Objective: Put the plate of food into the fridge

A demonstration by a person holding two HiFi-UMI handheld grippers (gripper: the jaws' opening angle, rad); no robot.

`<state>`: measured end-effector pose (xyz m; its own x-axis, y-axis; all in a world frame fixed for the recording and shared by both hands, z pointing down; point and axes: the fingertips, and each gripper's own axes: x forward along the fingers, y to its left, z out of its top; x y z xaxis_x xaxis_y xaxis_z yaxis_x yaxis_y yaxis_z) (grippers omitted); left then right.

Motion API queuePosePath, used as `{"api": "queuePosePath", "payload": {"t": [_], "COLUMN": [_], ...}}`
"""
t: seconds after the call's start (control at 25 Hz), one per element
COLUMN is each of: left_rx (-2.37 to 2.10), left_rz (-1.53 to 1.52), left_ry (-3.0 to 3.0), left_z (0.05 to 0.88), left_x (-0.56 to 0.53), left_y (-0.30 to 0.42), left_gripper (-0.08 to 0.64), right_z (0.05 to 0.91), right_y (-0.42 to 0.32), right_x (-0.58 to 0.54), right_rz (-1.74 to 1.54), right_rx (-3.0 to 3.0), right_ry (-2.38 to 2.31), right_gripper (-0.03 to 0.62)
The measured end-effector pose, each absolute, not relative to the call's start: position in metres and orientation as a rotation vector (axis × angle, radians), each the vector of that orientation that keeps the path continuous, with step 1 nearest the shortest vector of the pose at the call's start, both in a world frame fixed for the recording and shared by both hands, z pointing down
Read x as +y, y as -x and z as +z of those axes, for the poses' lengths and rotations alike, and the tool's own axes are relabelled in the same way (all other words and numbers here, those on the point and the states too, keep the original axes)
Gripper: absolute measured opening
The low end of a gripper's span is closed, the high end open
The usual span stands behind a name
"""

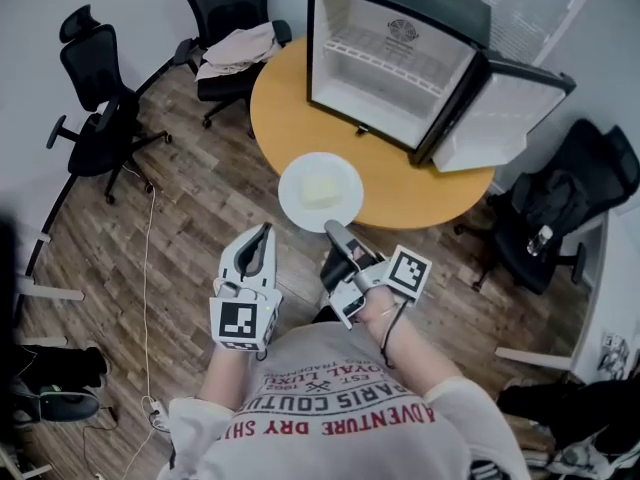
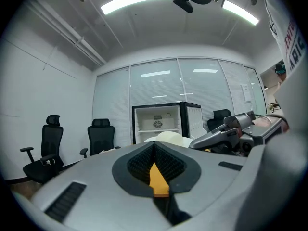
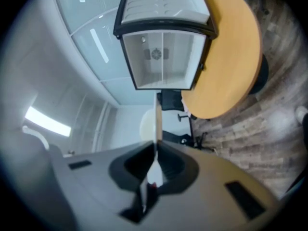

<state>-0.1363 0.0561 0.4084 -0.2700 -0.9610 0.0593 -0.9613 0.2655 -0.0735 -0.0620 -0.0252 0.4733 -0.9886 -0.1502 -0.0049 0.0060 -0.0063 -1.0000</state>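
A white plate point(image 1: 320, 190) with pale food is held out level above the near edge of the round orange table point(image 1: 285, 108). My right gripper point(image 1: 338, 232) is shut on the plate's near rim. In the right gripper view the plate point(image 3: 157, 121) runs edge-on between the jaws of my right gripper point(image 3: 156, 146). My left gripper point(image 1: 266, 231) is shut and holds nothing, just left of the plate and apart from it. The left gripper view shows my left gripper point(image 2: 154, 146) with the plate point(image 2: 169, 138) beyond it. The small fridge point(image 1: 385, 68) stands on the table, its door point(image 1: 505, 118) swung open to the right.
Black office chairs stand around the table point(image 1: 100, 98), one with a cloth on its seat point(image 1: 240, 48), and one with a bag at the right point(image 1: 550, 218). A cable point(image 1: 150, 268) trails over the wooden floor at the left. The fridge shelf point(image 1: 385, 63) is bare.
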Motion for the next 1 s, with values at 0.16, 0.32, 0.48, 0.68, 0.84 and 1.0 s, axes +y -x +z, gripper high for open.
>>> {"api": "queuePosePath", "payload": {"t": [0.16,0.32,0.48,0.68,0.84,1.0], "left_rx": [-2.499,-2.483,-2.440,-2.392,-2.329,-2.251], "left_rz": [0.115,0.097,0.091,0.090,0.101,0.121], "left_ry": [-1.882,-1.922,-1.949,-2.011,-2.082,-2.173], "left_z": [0.409,0.409,0.410,0.412,0.414,0.411], "left_x": [0.004,-0.041,-0.078,-0.121,-0.162,-0.203], "left_y": [0.152,0.156,0.165,0.186,0.205,0.226], "left_gripper": [0.029,0.029,0.029,0.029,0.029,0.029], "right_z": [0.469,0.469,0.468,0.471,0.476,0.471], "right_y": [0.076,0.079,0.084,0.097,0.110,0.129], "right_x": [-0.079,-0.120,-0.154,-0.190,-0.224,-0.258], "right_rz": [-2.115,-2.107,-2.095,-2.074,-2.041,-1.991], "right_rx": [2.157,2.158,2.134,2.097,2.072,2.029], "right_ry": [0.160,0.188,0.222,0.274,0.368,0.434], "right_gripper": [0.038,0.038,0.038,0.038,0.038,0.038]}}
